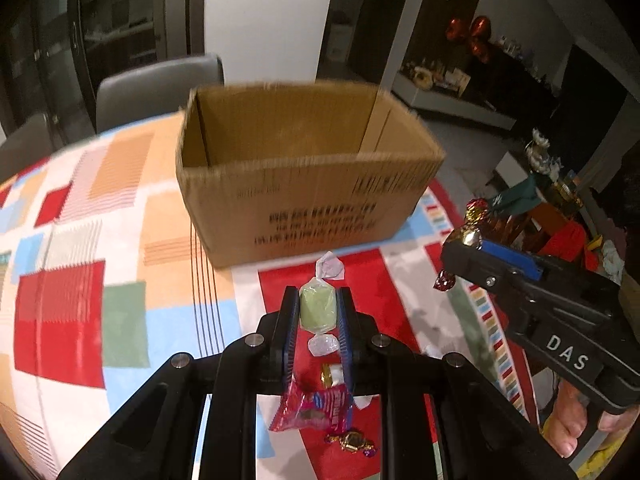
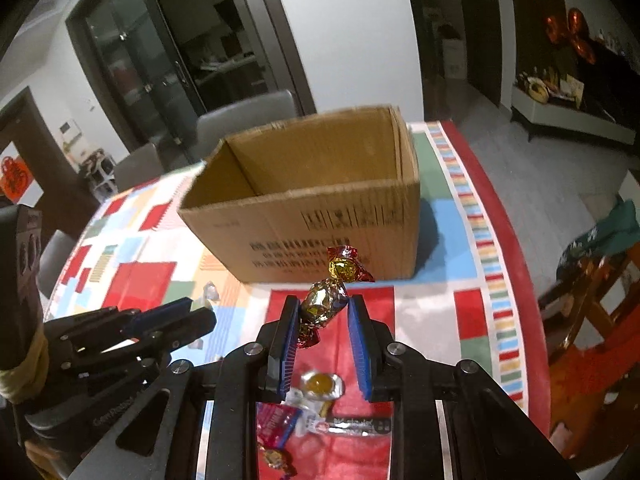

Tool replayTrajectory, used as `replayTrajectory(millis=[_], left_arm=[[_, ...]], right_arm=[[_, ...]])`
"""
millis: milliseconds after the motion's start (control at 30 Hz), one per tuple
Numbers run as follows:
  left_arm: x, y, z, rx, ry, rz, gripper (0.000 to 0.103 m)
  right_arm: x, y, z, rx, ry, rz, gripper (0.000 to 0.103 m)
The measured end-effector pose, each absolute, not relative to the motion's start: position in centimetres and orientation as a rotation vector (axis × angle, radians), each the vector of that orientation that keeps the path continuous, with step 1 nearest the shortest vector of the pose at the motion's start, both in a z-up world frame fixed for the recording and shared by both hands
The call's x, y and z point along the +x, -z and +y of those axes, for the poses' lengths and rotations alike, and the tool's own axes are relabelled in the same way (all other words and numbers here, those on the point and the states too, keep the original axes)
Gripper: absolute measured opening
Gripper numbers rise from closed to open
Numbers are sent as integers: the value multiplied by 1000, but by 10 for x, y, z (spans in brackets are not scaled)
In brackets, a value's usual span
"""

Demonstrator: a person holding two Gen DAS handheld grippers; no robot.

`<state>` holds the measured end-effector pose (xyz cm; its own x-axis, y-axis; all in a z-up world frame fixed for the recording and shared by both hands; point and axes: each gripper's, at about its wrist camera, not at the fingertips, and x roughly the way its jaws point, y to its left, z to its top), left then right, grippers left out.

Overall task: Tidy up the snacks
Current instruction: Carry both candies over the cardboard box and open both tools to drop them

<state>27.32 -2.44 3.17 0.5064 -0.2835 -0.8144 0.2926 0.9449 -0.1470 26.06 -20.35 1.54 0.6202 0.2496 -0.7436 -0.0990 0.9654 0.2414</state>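
Two grippers, one candy each; one cardboard box (image 1: 304,184).

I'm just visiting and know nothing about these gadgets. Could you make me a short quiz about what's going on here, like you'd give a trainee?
1. True or false: the left gripper is clamped on a pale green wrapped candy.
2. What does the right gripper hold? A) a red packet B) gold foil candies C) nothing
3. Fill in: the cardboard box on the patterned tablecloth stands open at the ____.

Key
1. True; the candy sits between its blue pads.
2. B; the gold foil candies hang as a twisted string with red ends, pinched at the tips.
3. Top; the visible part of its inside shows nothing in it.
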Motion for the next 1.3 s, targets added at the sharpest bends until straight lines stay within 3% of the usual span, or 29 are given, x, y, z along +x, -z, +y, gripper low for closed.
replayTrajectory(millis=[667, 1200, 1267, 1300], left_arm=[[314, -92, -29, 4, 355, 819, 19], [383, -78, -29, -4, 301, 816, 20], [388, -77, -28, 2, 270, 813, 26], [389, -76, -27, 8, 253, 809, 30]], right_arm=[[303, -71, -211, 172, -264, 755, 26], [364, -61, -207, 153, -270, 770, 26], [368, -59, -207, 145, -257, 763, 27], [369, -58, -207, 135, -246, 766, 35]])
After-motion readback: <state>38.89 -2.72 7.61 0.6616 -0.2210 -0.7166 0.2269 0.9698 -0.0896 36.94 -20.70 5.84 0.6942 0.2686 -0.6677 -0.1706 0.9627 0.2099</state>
